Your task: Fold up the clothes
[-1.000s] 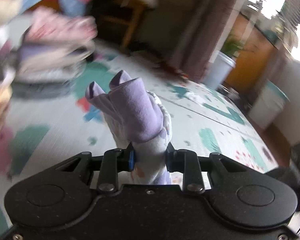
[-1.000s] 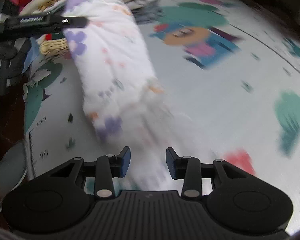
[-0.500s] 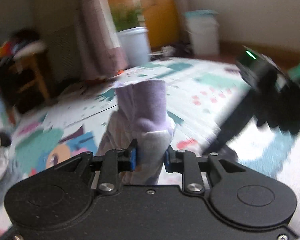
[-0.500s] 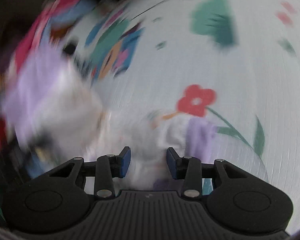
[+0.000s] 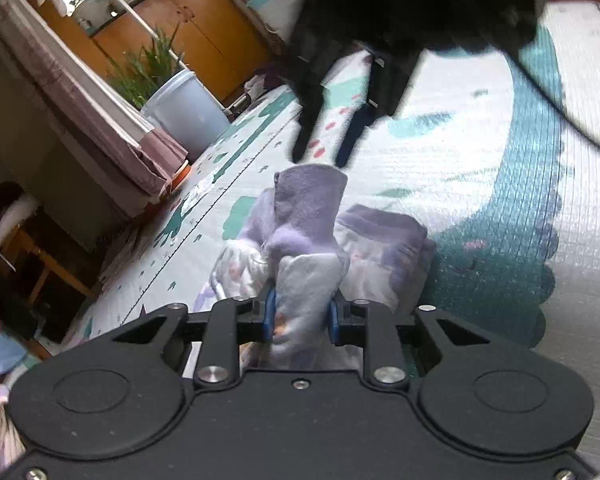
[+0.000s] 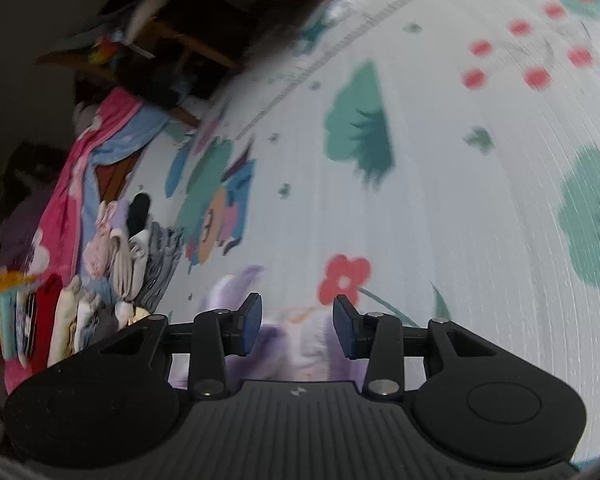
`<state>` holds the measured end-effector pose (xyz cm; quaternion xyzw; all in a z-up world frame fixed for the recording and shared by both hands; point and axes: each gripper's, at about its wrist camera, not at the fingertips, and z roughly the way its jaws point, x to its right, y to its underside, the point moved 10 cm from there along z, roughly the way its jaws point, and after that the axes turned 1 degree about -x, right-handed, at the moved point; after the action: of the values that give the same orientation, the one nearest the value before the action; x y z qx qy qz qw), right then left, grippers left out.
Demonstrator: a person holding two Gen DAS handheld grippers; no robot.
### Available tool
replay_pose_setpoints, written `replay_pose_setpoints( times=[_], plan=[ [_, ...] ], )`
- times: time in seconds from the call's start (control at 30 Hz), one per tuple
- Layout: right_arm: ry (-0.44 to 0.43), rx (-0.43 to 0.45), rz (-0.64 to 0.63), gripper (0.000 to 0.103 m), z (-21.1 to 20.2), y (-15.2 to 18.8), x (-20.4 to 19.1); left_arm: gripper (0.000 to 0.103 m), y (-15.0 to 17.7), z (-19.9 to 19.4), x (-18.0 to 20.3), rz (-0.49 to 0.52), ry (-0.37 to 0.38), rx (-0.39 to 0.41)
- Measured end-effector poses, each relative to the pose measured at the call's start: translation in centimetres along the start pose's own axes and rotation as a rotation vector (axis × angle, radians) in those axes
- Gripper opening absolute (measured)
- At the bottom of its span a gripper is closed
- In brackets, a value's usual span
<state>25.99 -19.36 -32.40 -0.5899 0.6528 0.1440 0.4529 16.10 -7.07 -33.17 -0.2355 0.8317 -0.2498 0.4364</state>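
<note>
Garment (image 5: 308, 256) has dropped onto the mat (image 5: 480, 184). My left gripper (image 5: 299, 314) stays clamped on its purple-cuffed end; my right gripper (image 6: 296, 322) is open above it.

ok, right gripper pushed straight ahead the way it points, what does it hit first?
Probably the purple-and-white garment lying between the open fingers of the right gripper, then the play mat beneath it. Depth is blurry, so contact distance is unclear.

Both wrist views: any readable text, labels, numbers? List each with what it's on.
No legible words or numbers in either view.
On the play mat: a ruler-like tick strip; any numerals are too blurred to read.
On the right gripper housing: a small logo mark, a symbol, not letters.
On the left gripper, shut on the lilac garment: no markings show.
</note>
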Motion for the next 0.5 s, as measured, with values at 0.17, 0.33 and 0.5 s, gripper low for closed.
replay_pose_setpoints(
  times=[0.17, 0.33, 0.5],
  plan=[
    [0.031, -0.007, -0.138, 0.042, 0.2, 0.1, -2.0, 0.04, 0.3, 1.0, 2.7, 0.093, 0.017, 0.009],
    [0.05, -0.069, -0.152, 0.05, 1.6, 1.0, -2.3, 0.053, -0.7, -0.6, 0.6, -0.057, 0.083, 0.028],
    [0.047, -0.06, -0.14, 0.054, 2.3, 0.7, -2.0, 0.058, -1.0, -2.9, -3.4, -0.238, 0.12, 0.031]
  ],
)
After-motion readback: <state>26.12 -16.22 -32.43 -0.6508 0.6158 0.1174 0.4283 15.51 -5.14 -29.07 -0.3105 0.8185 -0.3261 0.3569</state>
